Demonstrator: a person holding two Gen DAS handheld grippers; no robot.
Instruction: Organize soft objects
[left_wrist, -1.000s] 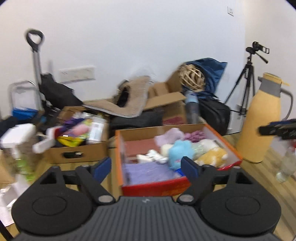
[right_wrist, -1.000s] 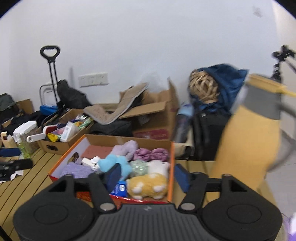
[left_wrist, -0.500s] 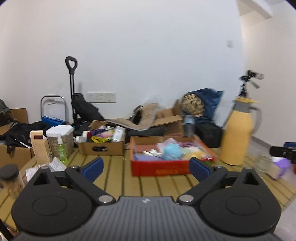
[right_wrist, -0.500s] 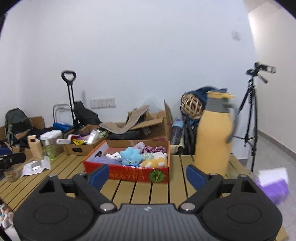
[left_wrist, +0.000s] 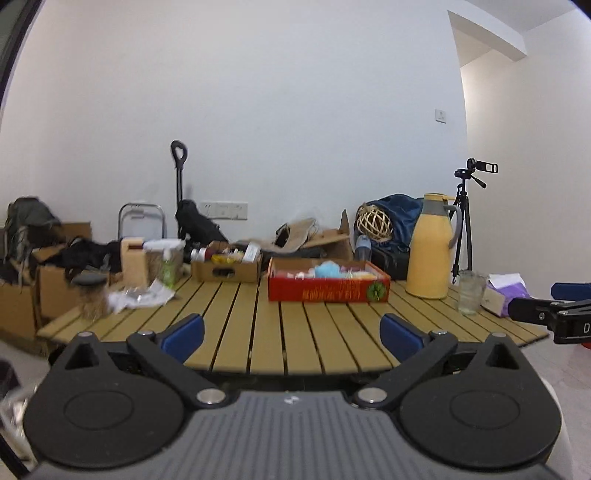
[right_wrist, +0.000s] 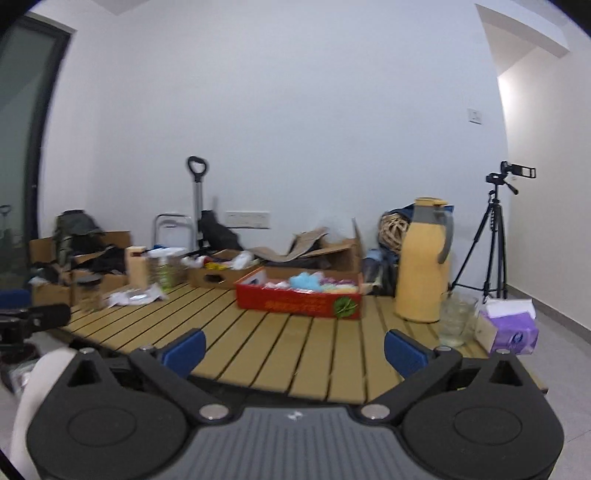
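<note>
With both pairs of my jaws spread wide and nothing between them, I have no hold on anything: they have just been opening. My left gripper and my right gripper both hang off the near edge of the slatted wooden table, pointing across it. The soft toys, a blue plush among them, lie in the red cardboard box toward the far side, well apart from me. Right of the box stands a yellow thermos jug, then a glass cup and a purple tissue pack near the right edge. My worry is the reach back in: the toys are packed close together, so wide jaws could pinch two at once or catch the box wall and drag it. A careless sweep on the right could tip the cup.
</note>
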